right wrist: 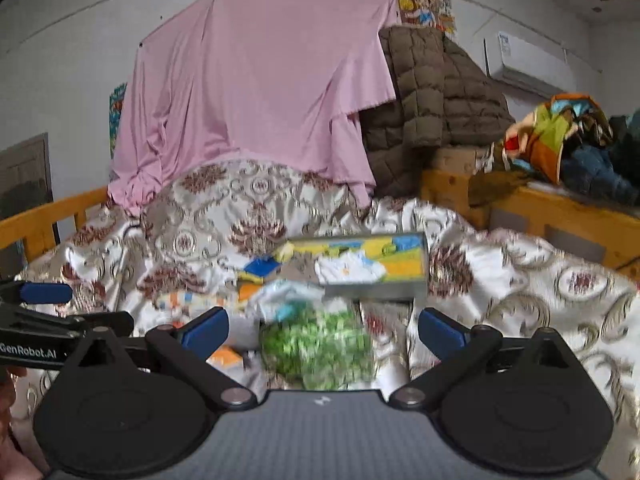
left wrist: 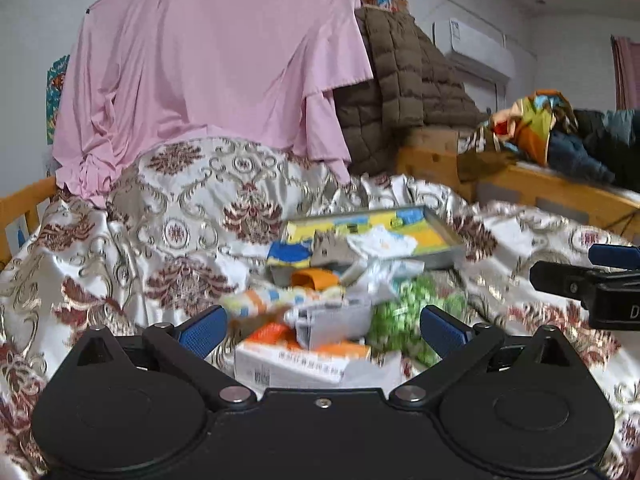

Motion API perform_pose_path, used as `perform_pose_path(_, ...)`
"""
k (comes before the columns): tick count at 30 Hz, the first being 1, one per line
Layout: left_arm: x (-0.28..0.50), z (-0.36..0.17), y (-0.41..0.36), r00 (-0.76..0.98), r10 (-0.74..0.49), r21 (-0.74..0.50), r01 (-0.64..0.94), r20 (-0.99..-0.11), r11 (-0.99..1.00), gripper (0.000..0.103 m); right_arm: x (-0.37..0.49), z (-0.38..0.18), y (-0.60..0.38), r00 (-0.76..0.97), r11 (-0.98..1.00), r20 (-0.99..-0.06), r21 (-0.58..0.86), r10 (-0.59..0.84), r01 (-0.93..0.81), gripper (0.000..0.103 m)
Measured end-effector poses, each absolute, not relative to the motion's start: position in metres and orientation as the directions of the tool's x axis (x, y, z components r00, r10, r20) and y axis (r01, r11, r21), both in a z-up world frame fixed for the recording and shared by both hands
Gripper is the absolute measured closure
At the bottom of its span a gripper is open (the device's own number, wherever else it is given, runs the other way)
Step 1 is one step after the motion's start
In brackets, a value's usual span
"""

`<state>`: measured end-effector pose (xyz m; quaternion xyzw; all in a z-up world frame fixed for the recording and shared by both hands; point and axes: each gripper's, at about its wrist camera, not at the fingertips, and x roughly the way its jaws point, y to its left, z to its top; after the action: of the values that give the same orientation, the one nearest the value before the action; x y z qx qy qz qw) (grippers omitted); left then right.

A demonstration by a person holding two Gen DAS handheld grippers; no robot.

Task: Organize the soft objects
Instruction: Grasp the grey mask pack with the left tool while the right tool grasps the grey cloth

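Grey metal formed the tray (left wrist: 444,256) on the patterned bedspread (left wrist: 132,240), holding a white cloth (left wrist: 380,242). Before the left gripper (left wrist: 320,330), spread wide, lay a white box (left wrist: 304,368); the green bundle (right wrist: 320,344) lay between the right gripper's (right wrist: 322,330) parted fingers, both held level.

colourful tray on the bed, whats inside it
A white cloth lies crumpled in the colourful tray, beside a brownish-grey piece at its left end. The tray floor under them is hidden; the rest shows yellow, blue and green print.
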<state>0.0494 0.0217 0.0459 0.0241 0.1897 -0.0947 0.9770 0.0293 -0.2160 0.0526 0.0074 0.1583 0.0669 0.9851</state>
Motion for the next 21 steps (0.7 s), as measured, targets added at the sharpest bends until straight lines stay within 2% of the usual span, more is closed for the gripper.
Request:
perform_pose_path(10,0.058,0.018,0.024,0.848,-0.161,0.007,0.191,-0.505,0.982,0.001,0.036,0.023,-0.214,0.894,0.991,-0.430,0.022,0.127,-0.130,0.000)
perform_pose_path(21,0.080,-0.003,0.037,0.743,-0.161,-0.089,0.136,-0.649,0.987,0.001,0.048,-0.001,-0.203,0.822,0.981,-0.546,0.002,0.163,-0.194,0.000)
